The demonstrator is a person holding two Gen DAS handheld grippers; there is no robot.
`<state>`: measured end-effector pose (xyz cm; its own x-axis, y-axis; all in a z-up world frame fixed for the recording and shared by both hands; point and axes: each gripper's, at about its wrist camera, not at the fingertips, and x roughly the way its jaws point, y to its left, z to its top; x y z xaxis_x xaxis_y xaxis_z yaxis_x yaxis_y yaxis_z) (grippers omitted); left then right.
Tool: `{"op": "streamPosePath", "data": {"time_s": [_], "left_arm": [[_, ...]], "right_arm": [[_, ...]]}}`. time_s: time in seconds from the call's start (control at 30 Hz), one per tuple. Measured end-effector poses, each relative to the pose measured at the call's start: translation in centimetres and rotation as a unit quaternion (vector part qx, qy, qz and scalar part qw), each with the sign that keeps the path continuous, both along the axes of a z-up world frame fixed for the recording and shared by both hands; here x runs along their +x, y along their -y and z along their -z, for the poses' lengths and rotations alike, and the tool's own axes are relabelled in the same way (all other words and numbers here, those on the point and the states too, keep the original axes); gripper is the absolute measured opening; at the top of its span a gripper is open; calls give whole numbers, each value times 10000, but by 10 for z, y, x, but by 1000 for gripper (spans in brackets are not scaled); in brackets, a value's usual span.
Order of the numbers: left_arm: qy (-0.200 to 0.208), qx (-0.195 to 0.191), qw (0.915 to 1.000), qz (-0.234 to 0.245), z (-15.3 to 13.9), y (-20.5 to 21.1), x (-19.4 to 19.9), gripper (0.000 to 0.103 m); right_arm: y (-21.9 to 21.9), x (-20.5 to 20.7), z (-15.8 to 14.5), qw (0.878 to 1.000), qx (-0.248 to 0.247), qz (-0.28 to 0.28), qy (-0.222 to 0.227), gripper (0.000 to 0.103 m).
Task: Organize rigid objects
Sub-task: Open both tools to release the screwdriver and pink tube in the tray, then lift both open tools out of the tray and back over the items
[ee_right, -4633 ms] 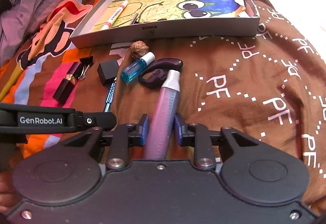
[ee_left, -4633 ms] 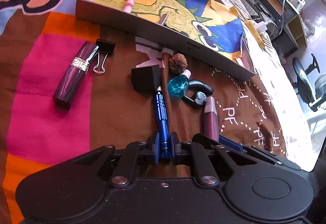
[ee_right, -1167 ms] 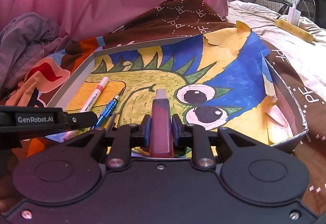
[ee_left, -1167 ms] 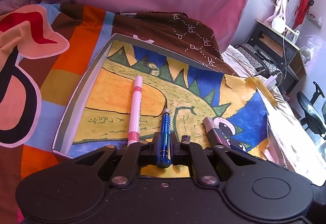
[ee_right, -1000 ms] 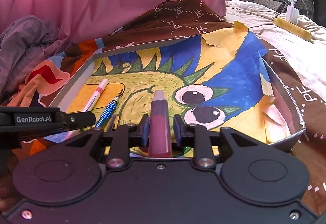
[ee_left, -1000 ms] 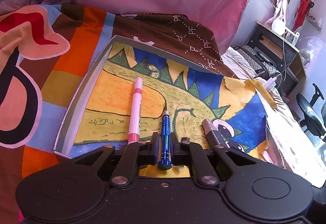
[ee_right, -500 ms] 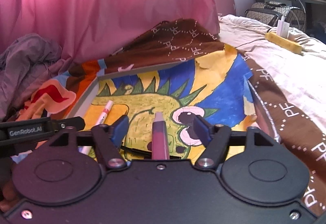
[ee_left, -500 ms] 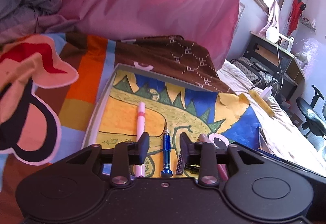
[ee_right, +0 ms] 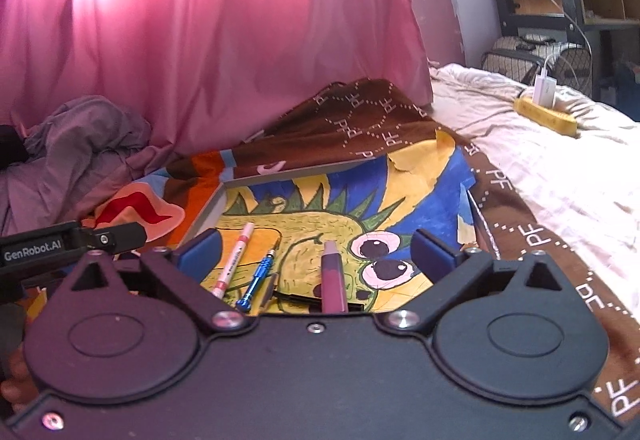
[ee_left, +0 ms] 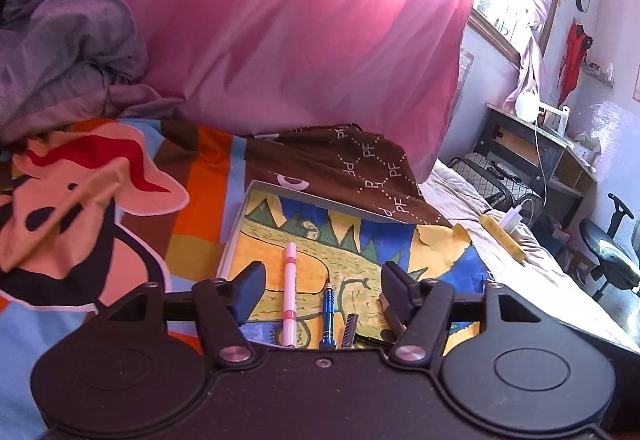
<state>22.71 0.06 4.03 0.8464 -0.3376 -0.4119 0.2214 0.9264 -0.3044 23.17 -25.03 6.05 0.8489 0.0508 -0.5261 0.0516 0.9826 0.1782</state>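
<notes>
A shallow grey tray (ee_left: 236, 230) (ee_right: 208, 209) lined with a dinosaur picture lies on the bed. Inside it rest a pink-and-white marker (ee_left: 290, 300) (ee_right: 234, 260), a blue screwdriver (ee_left: 329, 314) (ee_right: 256, 280) and a purple tube (ee_right: 333, 282). A small dark ridged piece (ee_left: 349, 330) lies beside the screwdriver. My left gripper (ee_left: 323, 290) hangs open above the marker and screwdriver, holding nothing. Over the purple tube my right gripper (ee_right: 316, 252) is open wide and empty. The tray's near edge is hidden behind both gripper bodies.
A brown "PF" blanket (ee_left: 352, 167) drapes over the tray's far edge. Pink curtain (ee_right: 200, 39) and grey crumpled cloth (ee_left: 68, 51) stand behind. A yellow power strip (ee_right: 546, 117) lies on the white sheet at right. A desk (ee_left: 532, 155) and a chair (ee_left: 608, 256) stand beyond the bed.
Both grippers carried the screwdriver and the purple tube from the blanket into the tray, then opened and let them go. Since then both have pulled back and up with jaws spreading wider.
</notes>
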Motion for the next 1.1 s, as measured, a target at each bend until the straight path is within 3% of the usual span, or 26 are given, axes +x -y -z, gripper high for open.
{"op": "streamPosePath", "data": {"time_s": [0.13,0.53,0.9,1.1], "left_arm": [[40,94,9999,-137,-6,-6,-19,81],[51,189,9992,-352,-20,-23,-79,99],[-149,326,9974,-630,-16,-31,-123,102],[-283,613,9957,-633,-8,-26,-136,102]], "right_arm": [[-2,-20,-17,9999,-98,-72,102,102],[-6,-85,-61,9997,-87,-113,210,102],[-5,-146,-78,10000,-14,-8,90,102],[-5,-173,-74,9998,19,142,-159,102]]}}
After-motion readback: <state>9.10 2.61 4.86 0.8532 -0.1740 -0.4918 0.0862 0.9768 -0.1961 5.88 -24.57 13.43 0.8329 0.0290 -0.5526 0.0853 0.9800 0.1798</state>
